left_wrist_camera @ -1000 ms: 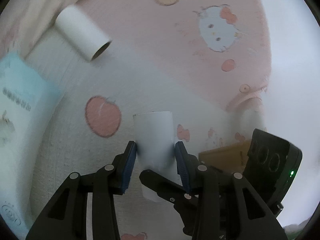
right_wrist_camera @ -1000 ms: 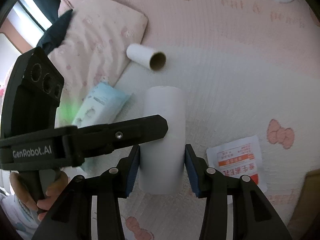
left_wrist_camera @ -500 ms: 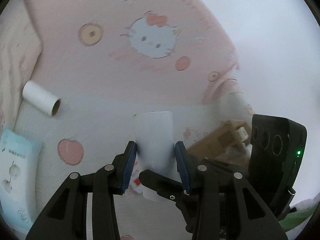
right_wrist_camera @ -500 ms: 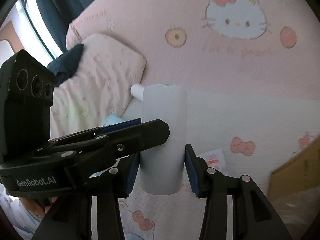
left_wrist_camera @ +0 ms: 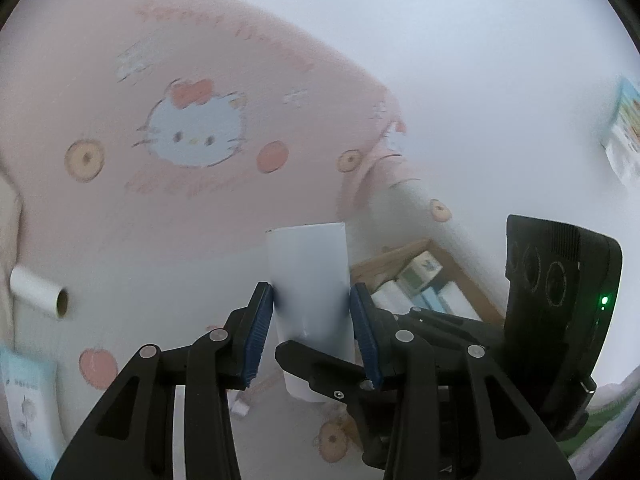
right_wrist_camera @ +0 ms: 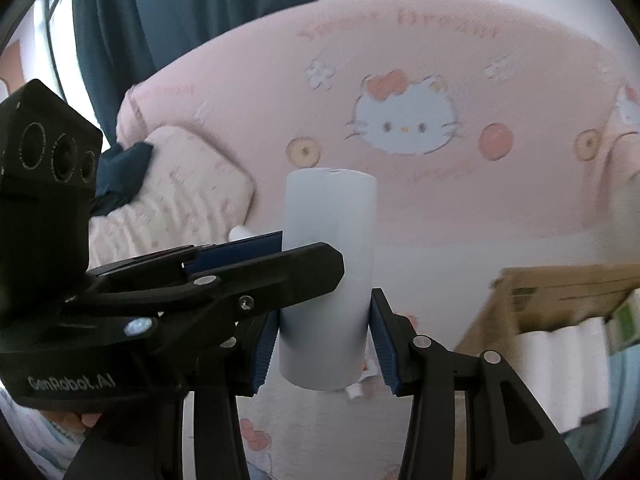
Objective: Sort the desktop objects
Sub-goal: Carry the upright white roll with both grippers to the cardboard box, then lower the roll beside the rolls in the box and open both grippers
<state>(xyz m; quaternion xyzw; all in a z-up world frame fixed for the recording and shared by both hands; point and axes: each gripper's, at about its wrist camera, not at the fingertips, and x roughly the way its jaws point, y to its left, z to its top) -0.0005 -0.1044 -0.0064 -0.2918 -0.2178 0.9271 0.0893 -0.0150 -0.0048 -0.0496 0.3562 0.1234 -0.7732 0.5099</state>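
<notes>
Lying near pink bedspread (left_wrist_camera: 208, 216) left edge: small cardboard tube (left_wrist_camera: 38, 291). Both grippers, left (left_wrist_camera: 312, 320) and right (right_wrist_camera: 322, 334), pinching upright white paper roll (left_wrist_camera: 308, 276).

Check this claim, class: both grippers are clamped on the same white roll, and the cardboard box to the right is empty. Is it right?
Not quite. Both the left gripper and right gripper do clamp the white roll, but the cardboard box is not empty: the right wrist view shows white rolls lined up inside it.

White roll (right_wrist_camera: 328, 276) clamped by both grippers — cardboard box (right_wrist_camera: 560, 292) right.
</notes>
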